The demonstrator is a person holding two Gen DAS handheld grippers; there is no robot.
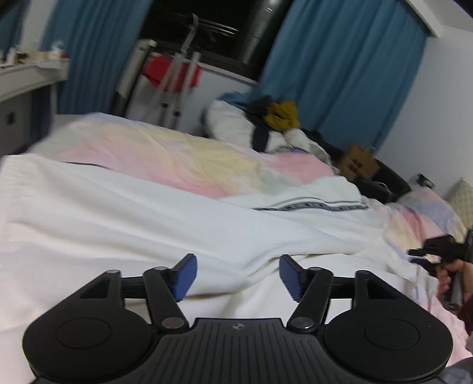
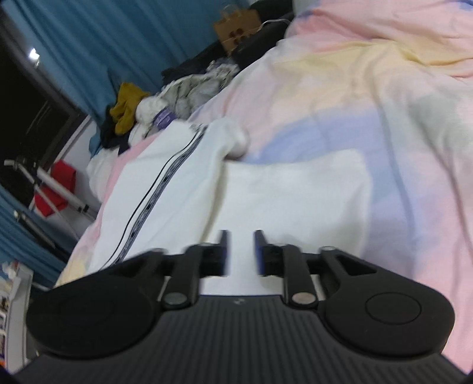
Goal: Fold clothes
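A white garment [image 1: 147, 212] lies spread across the bed [image 1: 165, 153], on a quilt [image 2: 369, 97] patterned in pale pink, yellow and blue. A dark patterned stripe [image 1: 310, 206] runs along one part of the garment, and in the right wrist view a plain white panel [image 2: 295, 189] lies flat just ahead of the fingers, beside the striped part.

The left gripper [image 1: 238, 273] hangs just over the white cloth with its blue pads [image 1: 184, 273] spread wide and nothing between them. The right gripper [image 2: 241, 251] is blurred; its fingers stand a narrow gap apart above the white panel, and no cloth shows between them. From the left wrist view the right gripper appears at the far right edge, held in a hand [image 1: 452, 280] over the quilt.

At the far side of the bed sits a heap of other clothes [image 2: 183, 91]: white and grey pieces, something dark, and a mustard-yellow item [image 1: 282, 113] on top. Near it stand a brown paper bag [image 2: 236, 23] and a dark bag [image 1: 384, 183].

Blue curtains [image 1: 340, 65] hang on both sides of a dark window [image 1: 207, 26]. A metal drying rack [image 1: 177, 85] with a red item [image 2: 54, 189] stands by the window, and a white shelf [image 1: 26, 76] with small things on it is at the left.
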